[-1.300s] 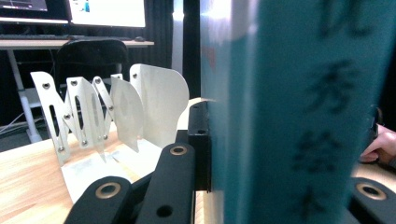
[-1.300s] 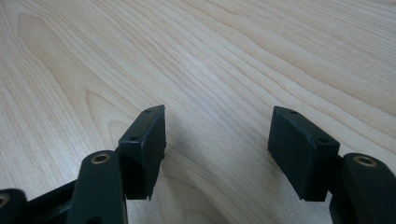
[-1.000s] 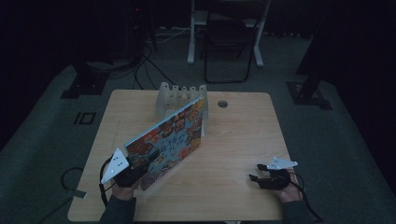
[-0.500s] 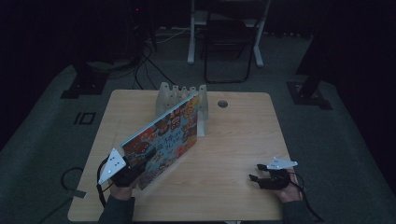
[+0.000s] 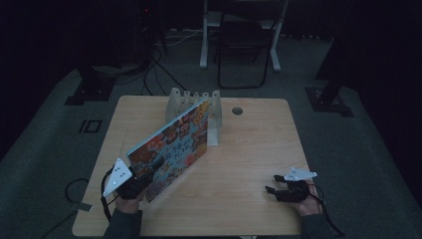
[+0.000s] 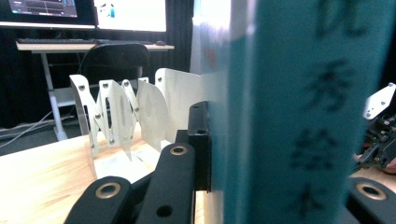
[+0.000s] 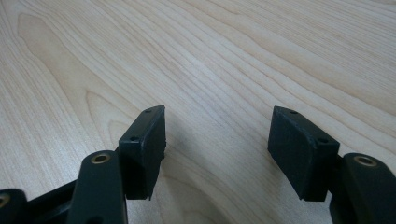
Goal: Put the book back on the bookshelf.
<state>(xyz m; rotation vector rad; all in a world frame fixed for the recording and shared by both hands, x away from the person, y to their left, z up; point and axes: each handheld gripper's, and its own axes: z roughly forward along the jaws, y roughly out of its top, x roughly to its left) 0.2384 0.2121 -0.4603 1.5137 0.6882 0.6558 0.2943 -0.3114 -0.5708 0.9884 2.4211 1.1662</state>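
From the high view we see the left claw [image 5: 145, 175] closed on the lower edge of a large, thin picture book with a colourful cartoon cover [image 5: 171, 144]. The book stands tilted on its edge over the left half of the pale wooden tabletop [image 5: 249, 149], and its far corner reaches the white metal file rack with upright dividers [image 5: 194, 107] at the back of the tabletop. The right claw [image 5: 272, 185] rests low near the front right corner, well apart from the book, with its jaws parted and nothing between them.

In the left gripper view we look along the book's teal spine [image 6: 299, 116], printed with dark characters, which is pressed between the black jaws; the left jaw's pad lies flat against the cover. Beyond it stand the white dividers of the rack [image 6: 121, 112] on the tabletop, and the other claw shows at the right edge.

In the right gripper view we find the two black jaws standing partly open just above bare wood grain [image 7: 210, 60], holding nothing.
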